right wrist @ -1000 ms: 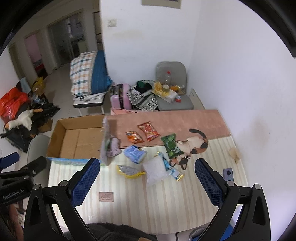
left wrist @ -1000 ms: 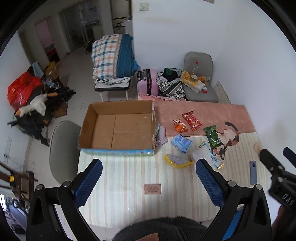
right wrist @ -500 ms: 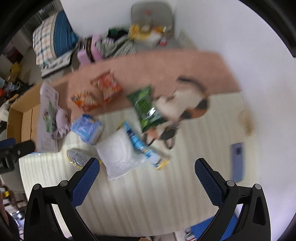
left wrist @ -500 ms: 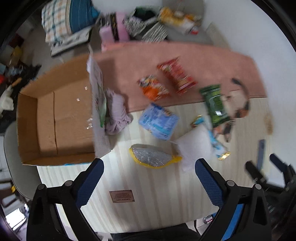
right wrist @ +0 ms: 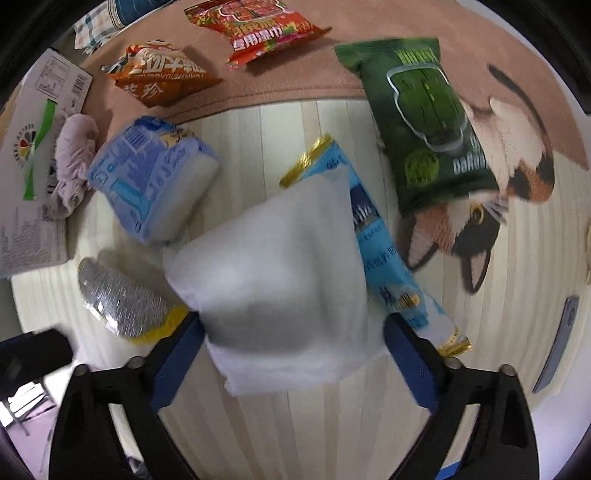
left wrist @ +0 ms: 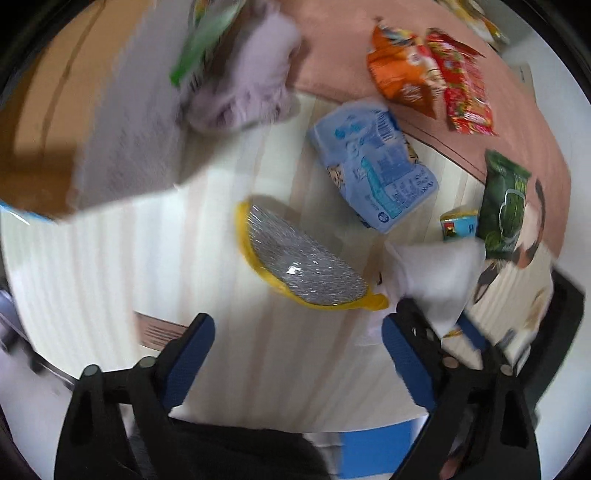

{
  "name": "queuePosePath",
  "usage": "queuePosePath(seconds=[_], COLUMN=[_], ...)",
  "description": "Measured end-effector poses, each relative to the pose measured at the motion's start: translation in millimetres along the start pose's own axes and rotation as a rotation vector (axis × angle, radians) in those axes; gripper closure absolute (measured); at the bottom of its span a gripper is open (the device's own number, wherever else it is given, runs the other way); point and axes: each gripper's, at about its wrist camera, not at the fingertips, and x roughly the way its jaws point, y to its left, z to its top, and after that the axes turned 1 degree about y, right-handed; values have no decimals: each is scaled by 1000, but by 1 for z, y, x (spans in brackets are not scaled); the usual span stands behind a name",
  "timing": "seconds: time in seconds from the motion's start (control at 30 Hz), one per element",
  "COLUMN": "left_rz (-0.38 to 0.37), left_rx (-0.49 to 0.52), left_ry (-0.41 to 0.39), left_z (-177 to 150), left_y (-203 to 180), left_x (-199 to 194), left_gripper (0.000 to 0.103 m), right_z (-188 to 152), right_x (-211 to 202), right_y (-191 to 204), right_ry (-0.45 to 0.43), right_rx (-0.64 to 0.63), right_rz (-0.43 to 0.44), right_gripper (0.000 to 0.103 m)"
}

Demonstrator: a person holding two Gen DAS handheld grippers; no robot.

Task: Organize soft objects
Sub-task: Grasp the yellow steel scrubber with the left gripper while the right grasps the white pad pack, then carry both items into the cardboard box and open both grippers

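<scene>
Tools first: the right tool points down over the white pillow, its blue jaws straddling the pillow's near end. They have just been closing, pillow between them, yet whether the pads press it cannot be told. The pillow is plump, smooth and soft, its long axis running from near to far, leaning right. Under its right side lies a long blue packet, glossy with gold ends.

The left tool is open, jaws likewise just narrowing with only bare striped tabletop between them. The scourer pack, a silver mesh half-moon edged in yellow, lies just beyond it, long axis slanting left-far to right-near. The left hand is the nearer to it; the right is nearer the pillow.

Farther off sit a blue tissue pack, a crumpled lilac cloth, green wipes and two crinkly snack bags, orange and red. The box lies far left.
</scene>
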Motion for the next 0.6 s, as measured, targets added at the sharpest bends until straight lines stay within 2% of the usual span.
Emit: queuePosePath(seconds=[0.1, 0.23, 0.27, 0.33, 0.4, 0.43, 0.47, 0.53, 0.6], left_rz=[-75, -145, -144, -104, -43, -3, 85, 192, 229], left_rx=[-77, -192, -212, -193, -114, -70, 1, 107, 158], left_ry=[20, 46, 51, 47, 46, 39, 21, 1, -15], left_z=[4, 13, 15, 15, 8, 3, -7, -22, -29], left_y=[8, 21, 23, 23, 22, 22, 24, 26, 31], left_x=[20, 47, 50, 56, 59, 59, 58, 59, 61], left_gripper=[25, 28, 36, 42, 59, 58, 58, 58, 56], right_z=[-9, -15, -16, -15, -15, -15, -15, -18, -19], right_x=[2, 14, 18, 23, 28, 29, 32, 44, 51], right_y=[-11, -11, -10, -8, -7, -4, 1, 4, 7], right_ry=[18, 37, 39, 50, 69, 87, 109, 125, 114], right_rx=[21, 25, 28, 34, 32, 23, 5, -17, -18], right_rz=[-2, 13, 12, 9, 10, 18, 30, 22, 4], right_gripper=[16, 15, 15, 15, 15, 16, 20, 21, 20])
